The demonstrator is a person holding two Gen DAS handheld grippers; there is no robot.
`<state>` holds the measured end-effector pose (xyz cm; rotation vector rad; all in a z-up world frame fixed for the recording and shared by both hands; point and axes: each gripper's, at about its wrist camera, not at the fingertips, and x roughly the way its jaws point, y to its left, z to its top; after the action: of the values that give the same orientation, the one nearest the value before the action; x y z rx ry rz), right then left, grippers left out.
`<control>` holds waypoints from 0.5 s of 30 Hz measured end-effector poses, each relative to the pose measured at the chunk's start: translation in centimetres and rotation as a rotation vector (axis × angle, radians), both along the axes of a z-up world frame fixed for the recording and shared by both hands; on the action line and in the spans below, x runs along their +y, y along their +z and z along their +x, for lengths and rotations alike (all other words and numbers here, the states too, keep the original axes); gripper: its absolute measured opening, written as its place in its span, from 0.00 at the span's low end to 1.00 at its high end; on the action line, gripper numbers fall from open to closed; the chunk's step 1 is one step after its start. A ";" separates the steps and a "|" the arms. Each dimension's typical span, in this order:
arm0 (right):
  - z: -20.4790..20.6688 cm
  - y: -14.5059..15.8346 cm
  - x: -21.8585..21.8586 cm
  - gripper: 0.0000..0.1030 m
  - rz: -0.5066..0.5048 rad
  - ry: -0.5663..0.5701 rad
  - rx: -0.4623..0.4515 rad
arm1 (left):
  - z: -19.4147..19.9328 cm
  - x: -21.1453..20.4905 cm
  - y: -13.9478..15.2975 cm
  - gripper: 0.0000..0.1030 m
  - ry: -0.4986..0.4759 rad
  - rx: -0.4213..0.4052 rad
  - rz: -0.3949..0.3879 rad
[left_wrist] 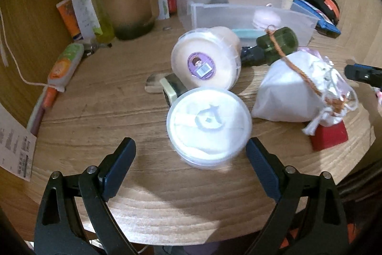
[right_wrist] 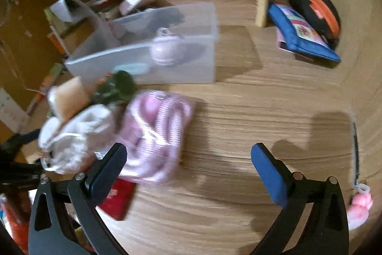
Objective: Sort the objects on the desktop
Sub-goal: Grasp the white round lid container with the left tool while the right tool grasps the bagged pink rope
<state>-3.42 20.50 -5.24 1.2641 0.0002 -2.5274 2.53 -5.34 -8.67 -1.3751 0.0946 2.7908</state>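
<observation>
Left gripper (left_wrist: 191, 147): jaws wide, holding nothing; a round white-lidded tub (left_wrist: 209, 126) sits on the desk (left_wrist: 95, 111) just ahead, between the fingertips and not gripped.
Second tub (left_wrist: 206, 61): tipped on its side behind the first, purple sticker facing out, touching or nearly touching it.
White drawstring pouch (left_wrist: 293, 92): right of the tubs, resting partly on a red item (left_wrist: 330, 135).
Green bottle (left_wrist: 277, 42): lying between the tipped tub and the clear bin.
Clear bin (right_wrist: 167, 56): at mid-desk, a pale lilac round object (right_wrist: 164, 49) inside.
Right gripper (right_wrist: 188, 154): jaws wide, empty, over bare desk; a pink striped bundle (right_wrist: 155, 135) lies just beside its left finger, blurred.
Back right corner: blue pouch (right_wrist: 303, 37) against a black-and-orange case (right_wrist: 317, 11).
</observation>
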 end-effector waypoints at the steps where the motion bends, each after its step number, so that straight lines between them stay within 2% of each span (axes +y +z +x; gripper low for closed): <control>1: 0.0 0.0 -0.7 1.00 0.006 0.020 -0.002 | -0.1 -0.1 -0.1 0.92 0.004 -0.004 0.009; 6: -0.3 -1.3 -4.7 1.00 0.104 0.112 -0.026 | -0.5 -0.6 -0.5 0.92 0.027 -0.013 0.047; 10: -1.1 -2.2 -6.1 1.00 0.163 0.125 -0.020 | -0.9 -0.8 -0.5 0.92 0.035 -0.005 0.047; 15: -2.6 -3.1 -5.7 1.00 0.122 0.120 -0.064 | -1.1 -0.8 -0.5 0.92 0.047 0.018 0.043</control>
<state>-5.98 14.75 -8.37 1.3476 0.2118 -2.4160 1.39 -6.13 -9.21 -1.3601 0.0024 2.8256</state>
